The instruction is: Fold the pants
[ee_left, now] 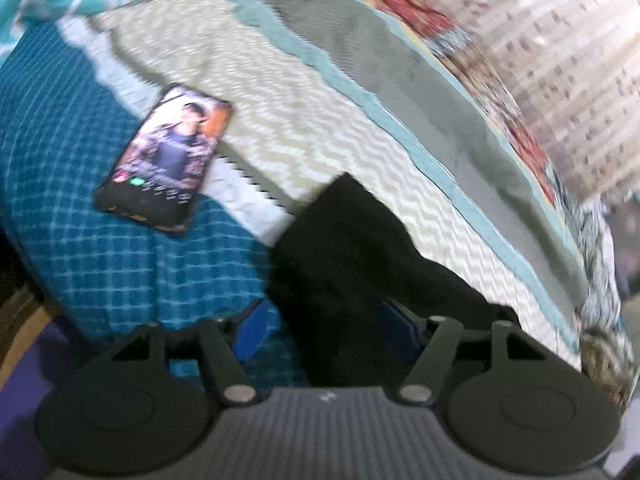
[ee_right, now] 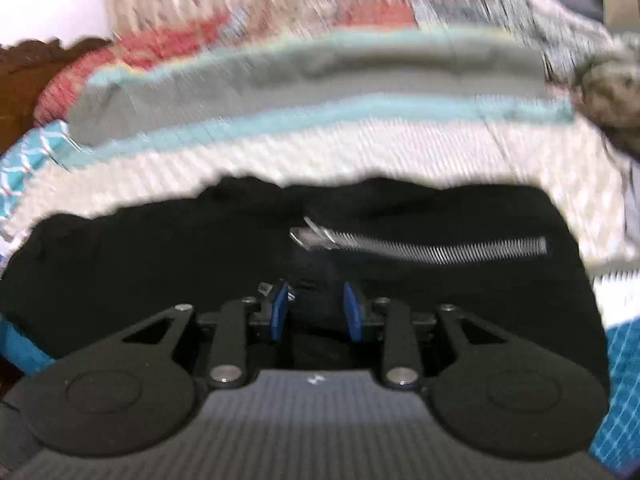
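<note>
The black pants (ee_right: 400, 280) lie on a bed, with a silver zipper (ee_right: 432, 250) across the upper part. My right gripper (ee_right: 316, 312) sits low over the pants, its blue pads (ee_right: 279, 312) a small gap apart with black cloth between them. In the left wrist view a narrower end of the pants (ee_left: 352, 264) runs up from my left gripper (ee_left: 326, 332). Its blue pads (ee_left: 252, 330) stand wide apart, with the cloth lying between them. Both views are blurred.
A phone (ee_left: 168, 156) with a lit screen lies on the blue checked blanket (ee_left: 80, 184), left of the pants. A cream zigzag cover (ee_left: 288, 120) and grey-teal bedding (ee_right: 320, 76) lie beyond. A curtain (ee_left: 560, 60) hangs behind the bed.
</note>
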{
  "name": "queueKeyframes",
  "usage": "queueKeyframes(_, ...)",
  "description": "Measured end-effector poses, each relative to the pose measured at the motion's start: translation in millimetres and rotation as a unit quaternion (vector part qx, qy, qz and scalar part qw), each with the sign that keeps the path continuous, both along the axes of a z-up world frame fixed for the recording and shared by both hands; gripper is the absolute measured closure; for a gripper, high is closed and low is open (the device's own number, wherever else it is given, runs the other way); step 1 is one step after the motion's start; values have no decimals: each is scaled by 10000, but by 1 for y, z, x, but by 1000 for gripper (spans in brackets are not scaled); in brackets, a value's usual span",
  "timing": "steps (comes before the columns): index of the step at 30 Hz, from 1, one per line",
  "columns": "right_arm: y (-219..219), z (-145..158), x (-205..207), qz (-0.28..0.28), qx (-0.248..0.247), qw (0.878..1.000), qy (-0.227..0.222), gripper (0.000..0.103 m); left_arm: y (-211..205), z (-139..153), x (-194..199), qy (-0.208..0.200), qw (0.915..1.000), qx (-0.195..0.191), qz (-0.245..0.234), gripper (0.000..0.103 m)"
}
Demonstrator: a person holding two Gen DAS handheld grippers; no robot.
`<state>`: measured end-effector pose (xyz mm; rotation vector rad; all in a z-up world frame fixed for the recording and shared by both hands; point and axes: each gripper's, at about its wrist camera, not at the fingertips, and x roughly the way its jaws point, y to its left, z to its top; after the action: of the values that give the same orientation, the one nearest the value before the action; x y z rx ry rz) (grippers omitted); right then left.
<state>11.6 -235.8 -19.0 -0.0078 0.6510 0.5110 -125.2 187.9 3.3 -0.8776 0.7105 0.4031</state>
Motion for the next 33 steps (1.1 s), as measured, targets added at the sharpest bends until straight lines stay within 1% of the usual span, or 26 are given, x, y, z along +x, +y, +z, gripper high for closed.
queueKeyframes(2, 14, 10, -10, 199, 170, 9996, -140, 68, 8, -11, -2, -37, 9998, -203, 46, 22)
queueKeyframes(4, 34, 14, -11, 434, 355, 9984, -64, 68, 10, -25, 3, -81, 9987, -497, 17, 21)
queueKeyframes(5, 47, 14, -8, 579, 424, 9974, 46, 68, 11, -32, 7, -121, 9979, -642, -19, 16)
queueKeyframes(6, 60, 12, -8, 726, 471, 9961, 152, 69, 12, -36, 12, -168, 9976, -675, -41, 12)
queueKeyframes(7, 75, 11, -6, 883, 481, 9946, 249, 69, 11, -39, 16, -235, 9976, -653, -80, 5)
queueKeyframes(8, 88, 8, -7, 1000, 471, 9933, 331, 69, 11, -40, 21, -305, 9975, -619, -117, 2)
queueKeyframes(11, 127, 2, -7, 1315, 487, 9884, 579, 72, 10, -46, 38, -365, 9978, -541, -118, 3)
queueKeyframes(12, 139, -1, -6, 1385, 492, 9869, 664, 72, 9, -48, 43, -372, 9981, -461, -157, 6)
queueKeyframes(13, 148, -3, -4, 1418, 495, 9858, 756, 72, 7, -50, 49, -303, 9988, -326, -195, 23)
queueKeyframes(14, 158, -5, 0, 1447, 494, 9843, 882, 73, 4, -51, 55, -144, 9997, -129, -176, 49)
queueKeyframes(15, 164, -7, 0, 1455, 511, 9831, 983, 73, 1, -51, 60, 1, 9998, 121, -148, 60)
queueKeyframes(16, 175, -8, 4, 1491, 559, 9809, 1114, 73, 1, -51, 59, 31, 9996, 228, -175, 69)
queueKeyframes(17, 182, -8, 5, 1522, 630, 9787, 1230, 73, 0, -50, 59, 21, 9995, 284, -151, 76)
queueKeyframes(18, 189, -10, 10, 1549, 713, 9756, 1379, 73, -2, -45, 57, -21, 9992, 376, -152, 78)
queueKeyframes(19, 195, -12, 14, 1553, 771, 9730, 1521, 73, -8, -39, 55, -74, 9980, 591, -191, 80)
queueKeyframes(20, 202, -14, 17, 1547, 833, 9700, 1681, 73, -16, -31, 53, -120, 9956, 898, -236, 81)
queueKeyframes(22, 212, -22, 21, 1539, 931, 9620, 2056, 73, -41, -13, 53, -200, 9854, 1635, -420, 81)
queueKeyframes(23, 215, -30, 23, 1507, 924, 9572, 2294, 73, -56, -4, 54, -269, 9773, 2027, -559, 81)
queueKeyframes(24, 214, -34, 22, 1420, 909, 9544, 2462, 74, -73, 4, 56, -342, 9668, 2422, -745, 81)
queueKeyframes(25, 209, -38, 23, 1309, 1011, 9517, 2586, 74, -89, 10, 60, -388, 9552, 2781, -938, 81)
queueKeyframes(26, 199, -39, 24, 1237, 1256, 9468, 2693, 74, -106, 16, 63, -424, 9417, 3134, -1150, 81)
queueKeyframes(28, 174, -38, 30, 947, 1736, 9365, 2897, 74, -139, 21, 74, -524, 9149, 3671, -1598, 81)
queueKeyframes(30, 143, -34, 36, 599, 2130, 9308, 2910, 73, -171, 21, 84, -614, 8928, 3970, -2039, 81)
queueKeyframes(31, 123, -31, 39, 380, 2289, 9298, 2859, 72, -189, 20, 90, -640, 8795, 4124, -2289, 80)
queueKeyframes(32, 108, -29, 41, 187, 2391, 9293, 2810, 72, -204, 17, 94, -637, 8680, 4243, -2499, 76)
queueKeyframes(33, 89, -27, 42, -21, 2501, 9277, 2771, 72, -222, 11, 100, -603, 8521, 4377, -2807, 73)
